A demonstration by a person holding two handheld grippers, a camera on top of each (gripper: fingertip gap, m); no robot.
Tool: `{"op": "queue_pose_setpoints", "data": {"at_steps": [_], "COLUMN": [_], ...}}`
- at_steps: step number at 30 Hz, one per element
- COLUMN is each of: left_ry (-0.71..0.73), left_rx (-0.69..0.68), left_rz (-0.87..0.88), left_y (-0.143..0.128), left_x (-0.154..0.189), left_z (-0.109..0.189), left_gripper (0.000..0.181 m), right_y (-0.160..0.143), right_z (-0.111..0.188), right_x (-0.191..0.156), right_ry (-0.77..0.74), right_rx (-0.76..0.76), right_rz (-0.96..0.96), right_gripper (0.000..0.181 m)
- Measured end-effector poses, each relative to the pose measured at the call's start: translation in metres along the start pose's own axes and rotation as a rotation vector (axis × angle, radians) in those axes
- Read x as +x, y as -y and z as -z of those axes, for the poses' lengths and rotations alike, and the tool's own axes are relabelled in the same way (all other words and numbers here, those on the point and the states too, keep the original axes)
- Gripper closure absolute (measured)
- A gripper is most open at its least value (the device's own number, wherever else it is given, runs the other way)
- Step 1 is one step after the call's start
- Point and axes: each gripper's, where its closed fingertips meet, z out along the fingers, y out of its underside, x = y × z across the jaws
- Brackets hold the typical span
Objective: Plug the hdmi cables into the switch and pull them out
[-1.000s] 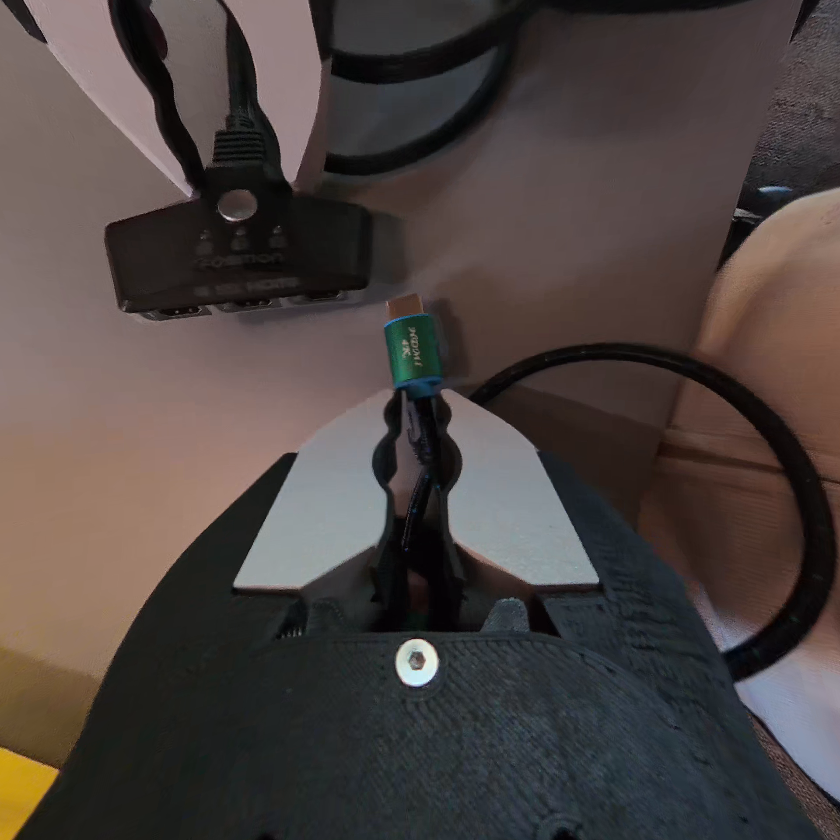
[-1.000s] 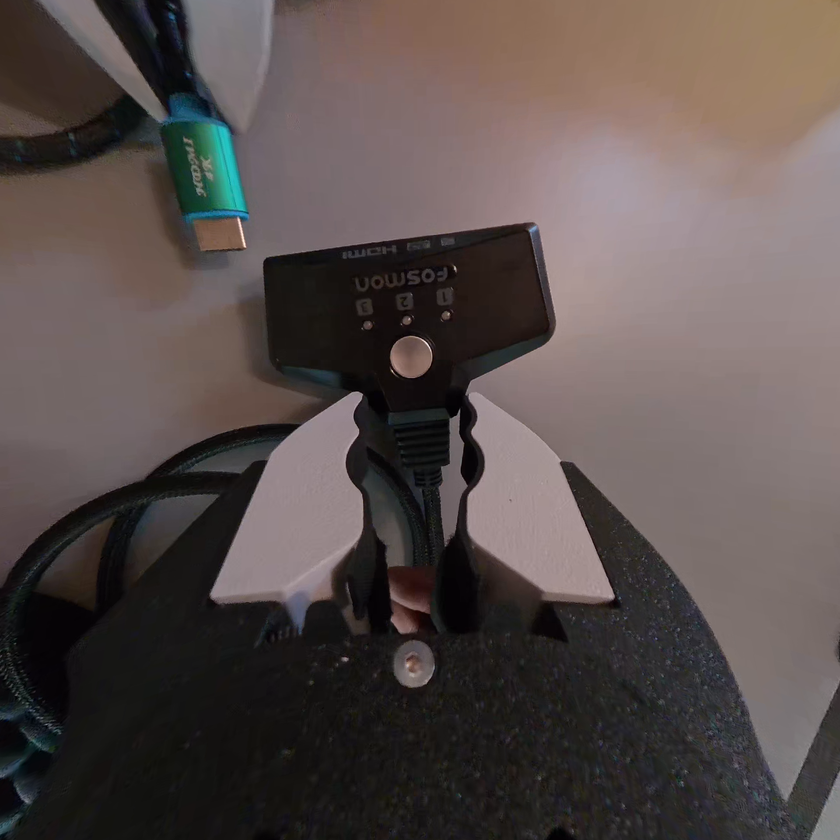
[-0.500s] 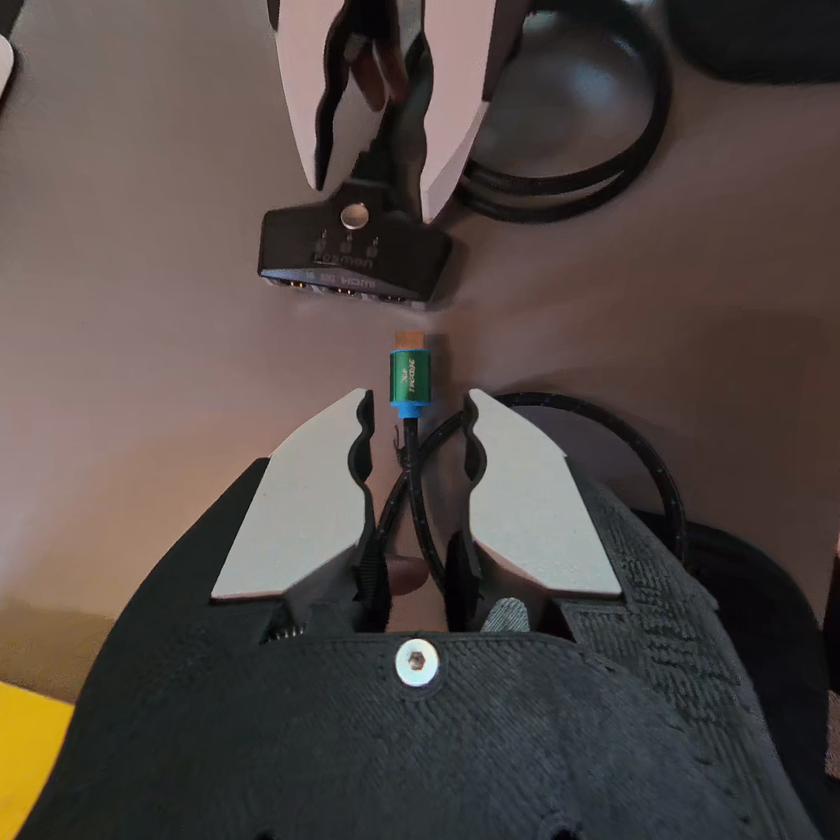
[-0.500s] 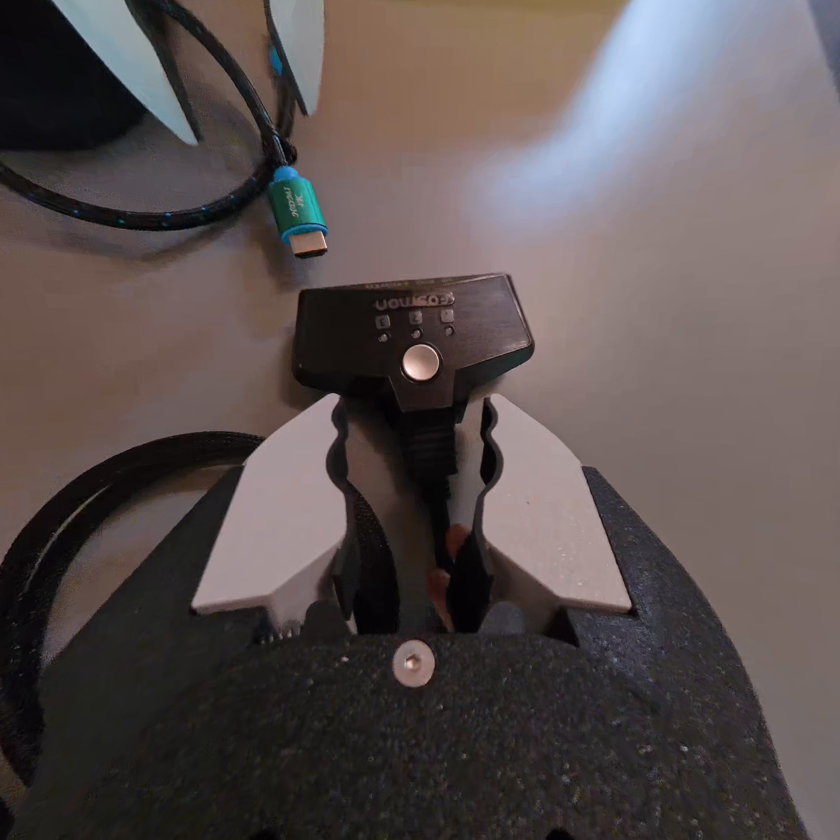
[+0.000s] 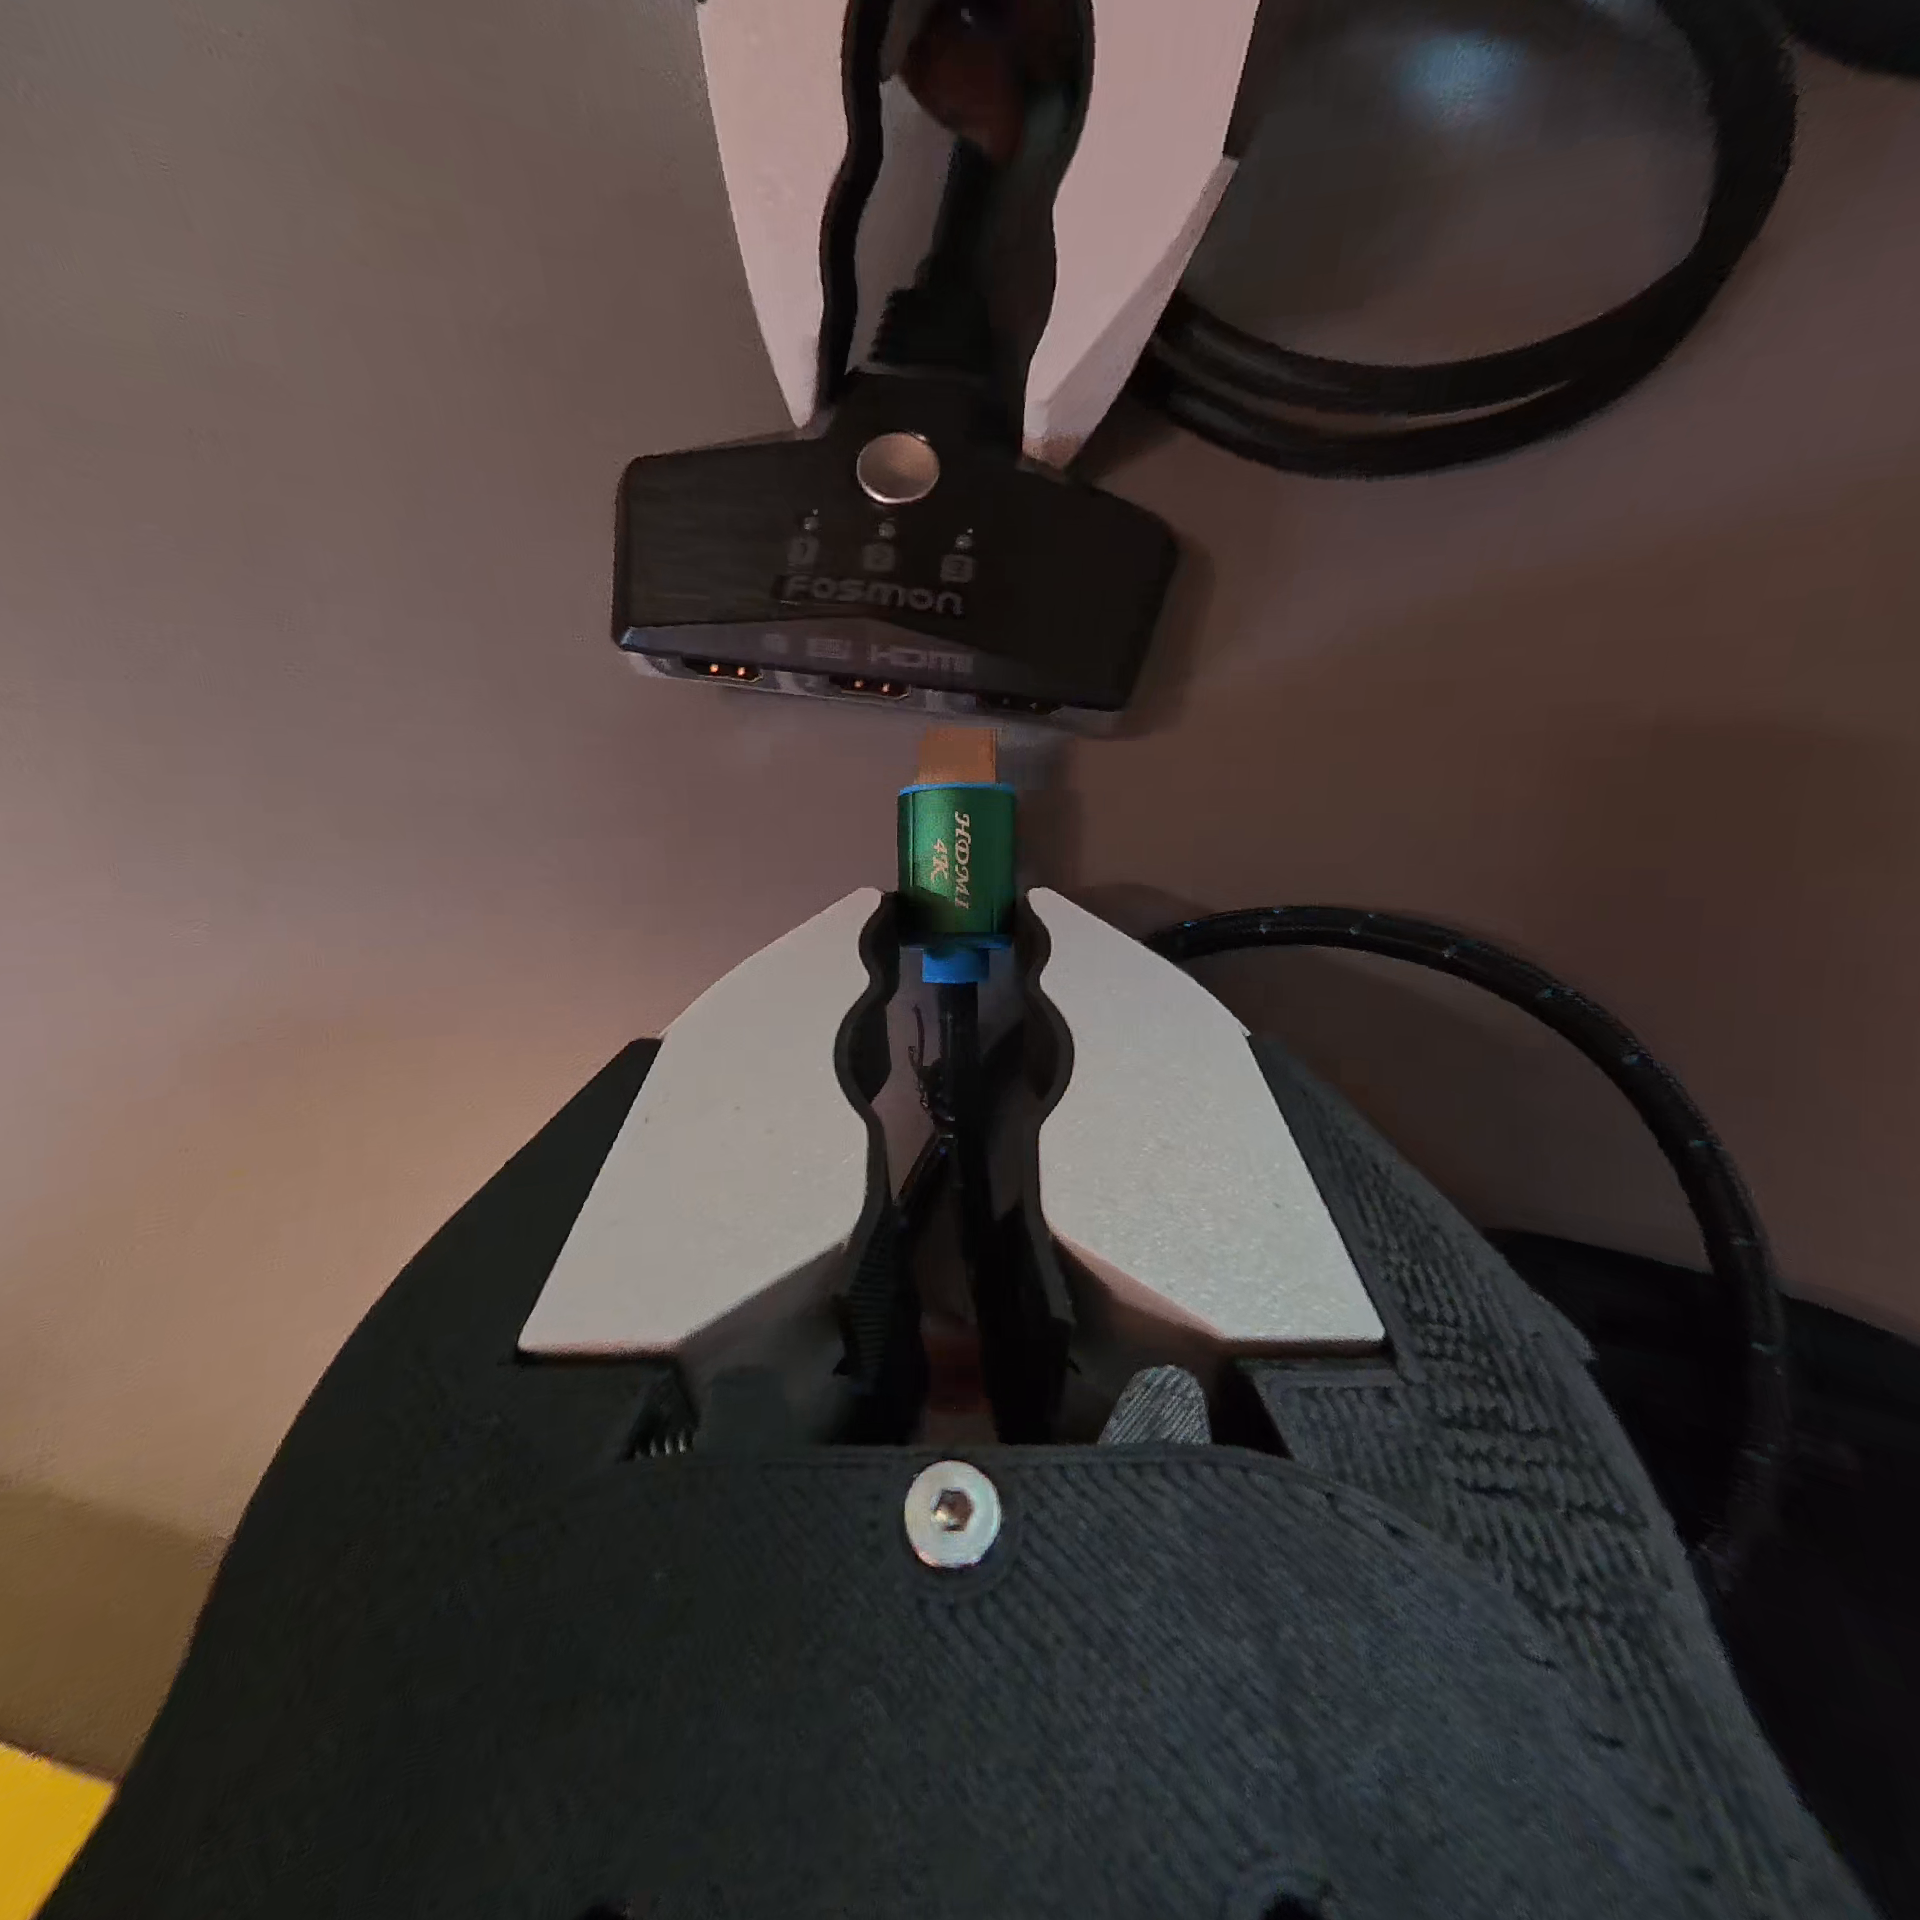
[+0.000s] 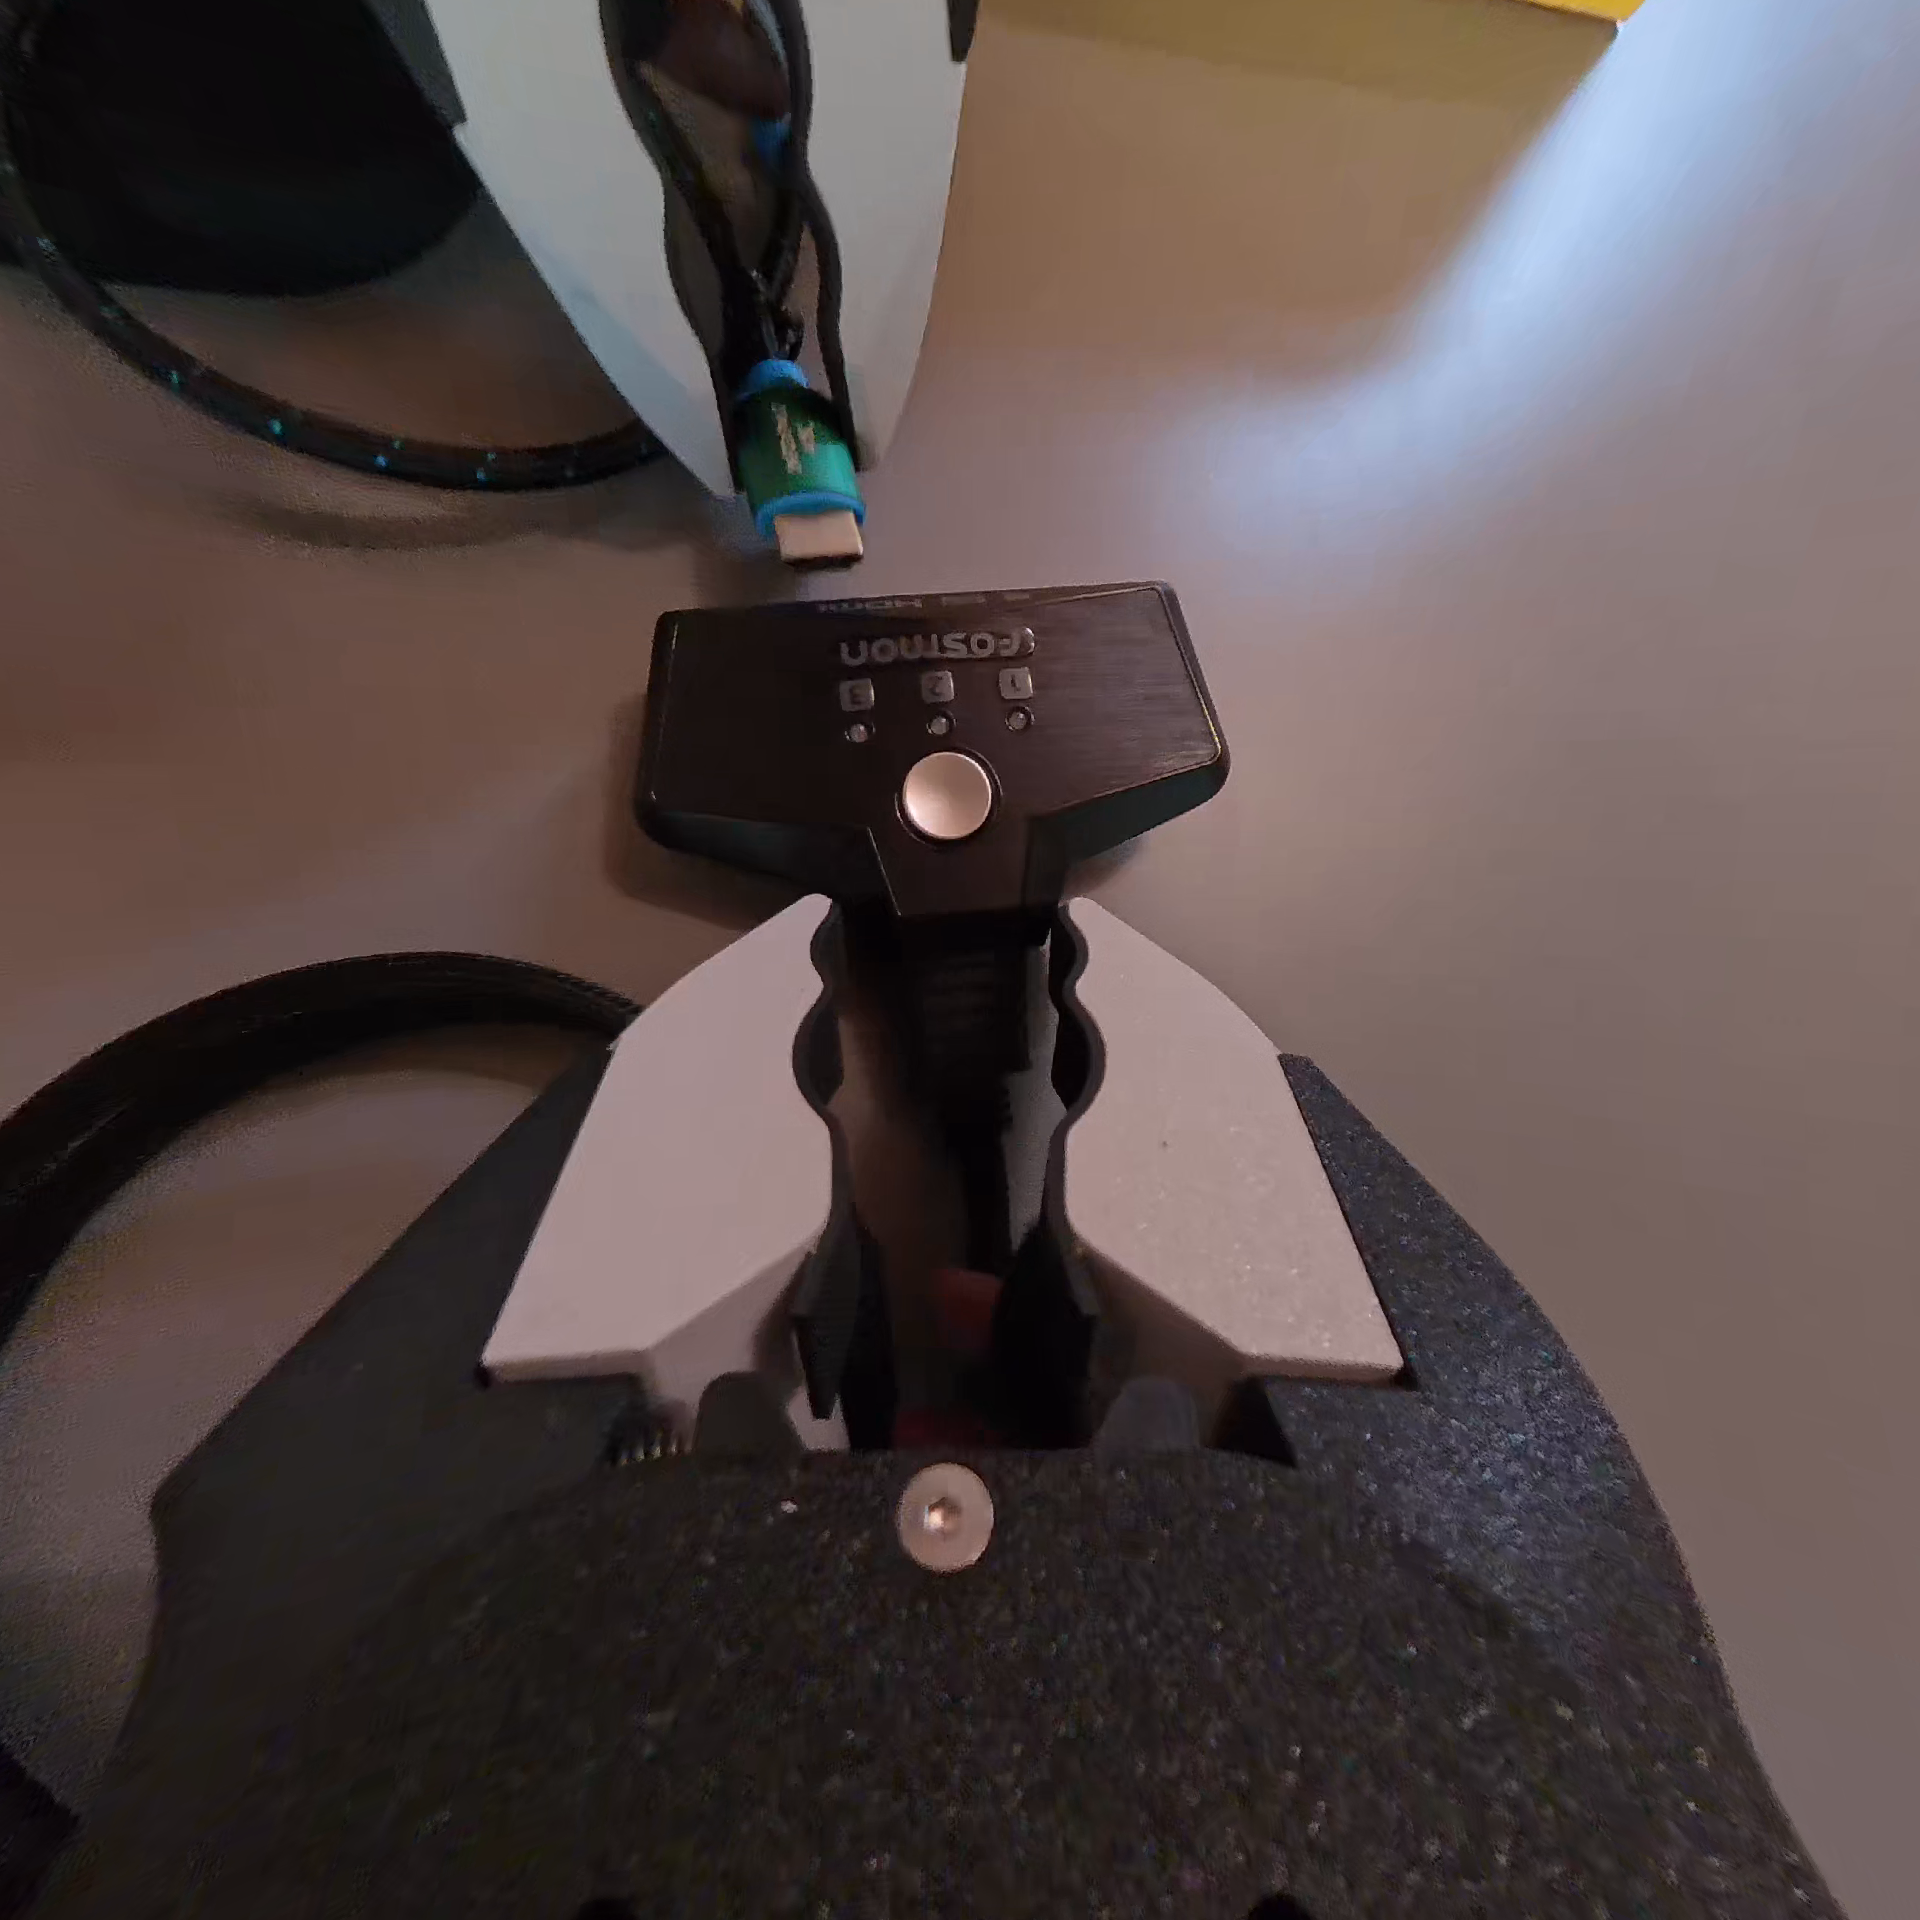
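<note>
A black HDMI switch (image 5: 894,582) lies on the grey table with three empty ports facing my left gripper; it also shows in the right wrist view (image 6: 935,696). My right gripper (image 6: 940,914) is shut on the switch's narrow cable end; in the left wrist view it (image 5: 930,400) comes in from the top. My left gripper (image 5: 954,920) is shut on the rear of a green HDMI plug (image 5: 954,862). The plug's metal tip (image 5: 958,764) sits just short of the ports, between the middle and the right one. In the right wrist view the plug (image 6: 798,457) points at the switch's far edge.
The plug's black braided cable (image 5: 1621,1039) loops to the right of my left gripper. The switch's own black cable (image 5: 1558,364) coils at the far right, and shows at the left in the right wrist view (image 6: 260,1018). A yellow patch (image 5: 42,1829) lies at the lower left corner.
My left gripper was open around the loose plug half a second ago; it has shut on the plug and brought it closer to the switch's ports. The right gripper has tightened on the switch.
</note>
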Motion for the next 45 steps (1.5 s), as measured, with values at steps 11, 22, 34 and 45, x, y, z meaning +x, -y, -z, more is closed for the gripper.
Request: {"op": "queue_pose_setpoints", "data": {"at_steps": [11, 22, 34, 45], "left_ry": [0.038, 0.036, 0.096, 0.106], "left_rx": [-0.091, -0.274, -0.382, -0.557], "left_rz": [-0.103, -0.096, -0.215, -0.283], "left_y": [0.0, -0.009, 0.003, -0.006], "left_x": [-0.011, -0.005, 0.002, 0.002], "left_z": [0.021, 0.015, 0.016, 0.008], "left_gripper": [0.161, 0.161, 0.161, 0.161], "right_y": [0.002, 0.007, 0.015, 0.01], "right_z": [0.005, -0.002, 0.005, 0.0], "right_x": [0.007, -0.007, -0.006, -0.007], "right_ry": [-0.067, -0.006, 0.023, 0.038], "right_rx": [-0.021, -0.041, 0.032, -0.004], "right_rz": [0.036, 0.029, -0.075, -0.139], "right_gripper": [0.144, 0.145, 0.145, 0.145]}}
